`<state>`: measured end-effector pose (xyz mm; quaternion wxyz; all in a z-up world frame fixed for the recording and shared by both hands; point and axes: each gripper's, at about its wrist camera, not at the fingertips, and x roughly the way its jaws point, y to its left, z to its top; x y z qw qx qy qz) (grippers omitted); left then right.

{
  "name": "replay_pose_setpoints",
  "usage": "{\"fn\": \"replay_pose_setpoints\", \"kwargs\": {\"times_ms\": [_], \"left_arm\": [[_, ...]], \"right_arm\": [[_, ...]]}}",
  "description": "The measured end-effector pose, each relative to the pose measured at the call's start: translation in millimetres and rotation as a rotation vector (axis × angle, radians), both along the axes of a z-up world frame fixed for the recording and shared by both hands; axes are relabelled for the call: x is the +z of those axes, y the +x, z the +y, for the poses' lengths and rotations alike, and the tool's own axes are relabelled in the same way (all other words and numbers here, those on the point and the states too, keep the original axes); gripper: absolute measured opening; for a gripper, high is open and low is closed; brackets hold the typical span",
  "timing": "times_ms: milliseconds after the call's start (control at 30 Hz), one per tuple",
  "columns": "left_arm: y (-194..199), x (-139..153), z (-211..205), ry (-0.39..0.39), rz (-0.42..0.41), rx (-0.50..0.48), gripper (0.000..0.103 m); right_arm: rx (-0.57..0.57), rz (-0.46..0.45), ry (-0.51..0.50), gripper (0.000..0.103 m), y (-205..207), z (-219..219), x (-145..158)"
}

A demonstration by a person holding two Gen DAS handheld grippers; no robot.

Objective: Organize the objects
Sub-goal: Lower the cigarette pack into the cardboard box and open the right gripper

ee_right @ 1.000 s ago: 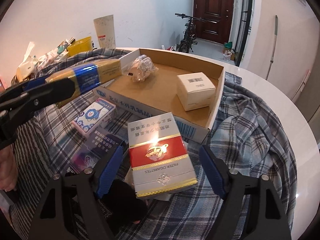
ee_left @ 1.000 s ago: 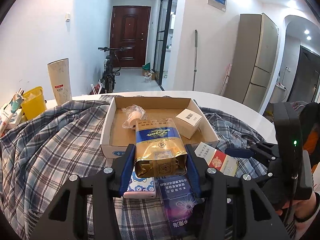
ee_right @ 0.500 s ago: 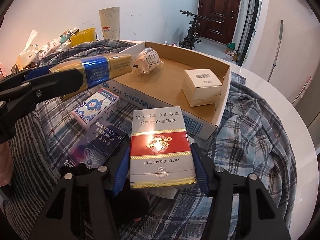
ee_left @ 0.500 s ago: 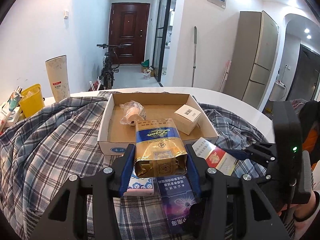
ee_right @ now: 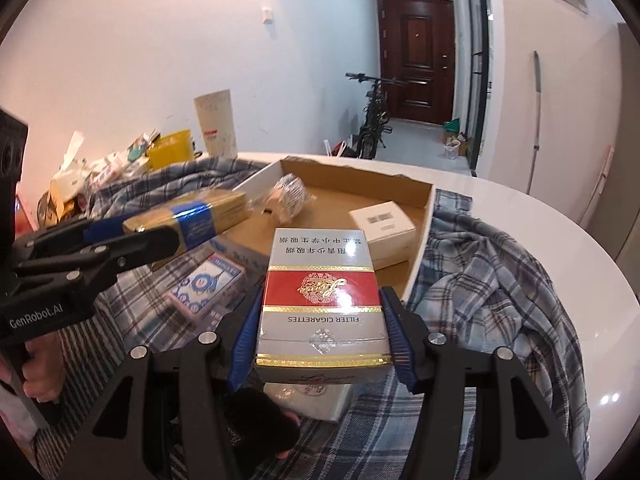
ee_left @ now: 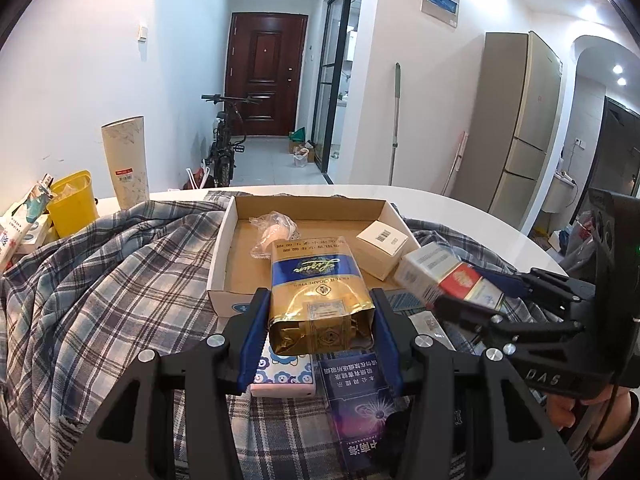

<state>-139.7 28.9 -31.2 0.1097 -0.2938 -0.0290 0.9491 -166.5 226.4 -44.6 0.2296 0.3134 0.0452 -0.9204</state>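
You have a carton in each tool. The gold and blue carton (ee_left: 318, 292) sits clamped between the pads of your left gripper (ee_left: 318, 328), lifted just short of the cardboard tray (ee_left: 218, 256). The red and white carton (ee_right: 322, 300) is gripped by your right gripper (ee_right: 322, 336), raised over another wrapped carton lying on the cloth.

Both cartons are slick with film and held only near their back ends, so either could pivot or slip out if you swing fast. The two tools are close together; crossing toward the tray at once, they could knock each other. The tray already holds a white box (ee_left: 382, 246) and a bagged item (ee_left: 274, 232), so a careless drop could land on those or tip the thin wall.

Underneath is a rumpled plaid shirt (ee_left: 120, 280) over a round white table (ee_right: 540, 216); its folds could snag a carton. Beyond lies a hallway with a bicycle (ee_left: 224, 148) and a dark red door (ee_left: 266, 76).
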Motion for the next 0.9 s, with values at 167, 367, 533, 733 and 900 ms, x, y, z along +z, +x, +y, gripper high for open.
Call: {"fn": "replay_pose_setpoints", "kwargs": {"times_ms": [167, 367, 533, 733, 900], "left_arm": [[1, 0, 1, -0.009, 0.009, 0.002, 0.051], [5, 4, -1, -0.036, 0.054, 0.046, 0.051], [-3, 3, -2, -0.011, -0.019, 0.026, 0.051], [-26, 11, -10, -0.035, -0.136, 0.000, 0.051], [-47, 17, -18, -0.028, -0.126, 0.035, 0.051]], "right_arm": [[-0.030, 0.024, -0.014, 0.056, 0, 6, 4], [-0.077, 0.047, -0.003, 0.056, -1, 11, 6], [-0.111, 0.092, 0.089, 0.056, 1, -1, 15], [-0.101, 0.014, 0.080, 0.056, -10, -15, 30], [-0.129, -0.031, 0.083, 0.056, -33, -30, 39]]}}
